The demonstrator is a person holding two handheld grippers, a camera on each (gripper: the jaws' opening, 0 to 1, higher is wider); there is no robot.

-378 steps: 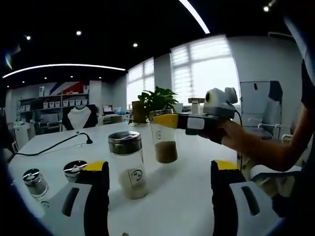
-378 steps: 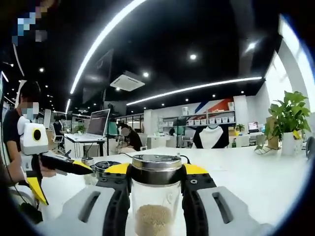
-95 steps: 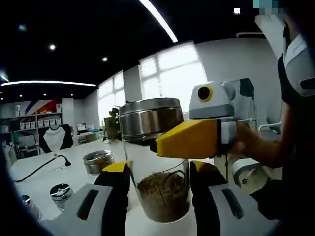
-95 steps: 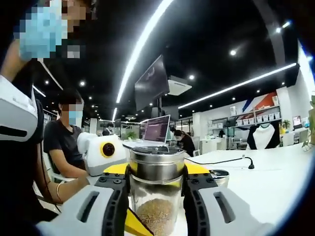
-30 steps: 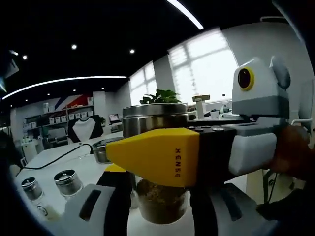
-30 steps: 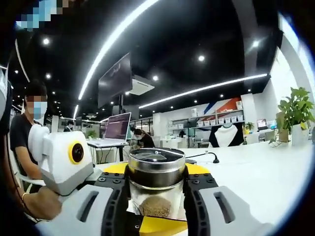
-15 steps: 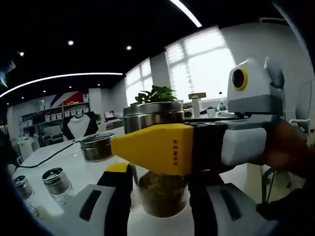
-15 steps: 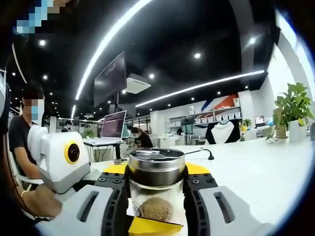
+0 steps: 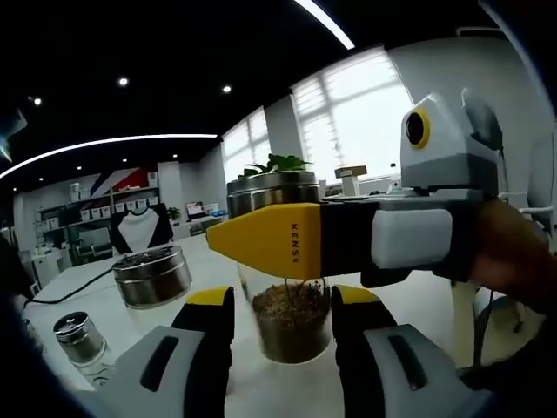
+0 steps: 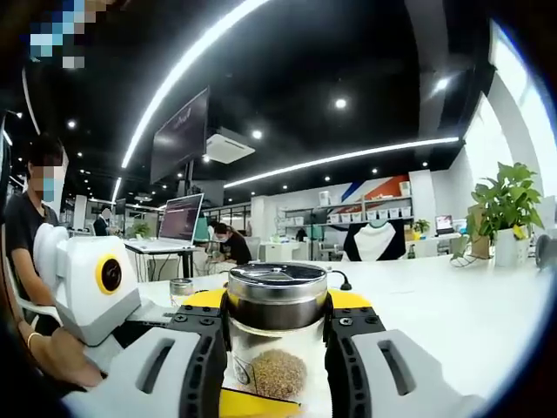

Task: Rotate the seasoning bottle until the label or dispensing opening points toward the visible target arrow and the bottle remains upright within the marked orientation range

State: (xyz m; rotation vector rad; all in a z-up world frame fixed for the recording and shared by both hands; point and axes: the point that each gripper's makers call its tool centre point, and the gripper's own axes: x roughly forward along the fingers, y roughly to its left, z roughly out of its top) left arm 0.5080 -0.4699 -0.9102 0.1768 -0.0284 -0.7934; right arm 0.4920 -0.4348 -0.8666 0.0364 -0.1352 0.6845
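The white table (image 9: 487,305) carries everything, and in the right gripper view it spreads out toward 3 o'clock (image 10: 470,331). On it, in the left gripper view, the right gripper (image 9: 261,239) comes in from 3 o'clock, with a hand (image 9: 513,261) behind it; its yellow jaw lies across the seasoning bottle (image 9: 287,318) just under the metal cap. In the right gripper view the same bottle (image 10: 277,326) stands upright between the two yellow-tipped jaws of this gripper (image 10: 277,305), which press against the cap from both sides, so the right gripper is closed on the bottle. The glass holds brown grains at the bottom, and a small round mark is on the glass at about 7 o'clock from the grains.

The left gripper (image 9: 280,305) has its two jaws spread a little wider than the bottle, one on each side of the lower glass; if they touch it, I cannot tell. In the right gripper view the body of the left gripper (image 10: 91,287) is at 9 o'clock, and one yellow tip is at 6 o'clock under the bottle.

In the left gripper view a second jar (image 9: 154,283) with a steel lid stands at 9 o'clock from the bottle, near it but apart. A small shaker (image 9: 80,340) stands further toward 8 o'clock. A potted plant (image 10: 509,213) is at 3 o'clock in the right gripper view
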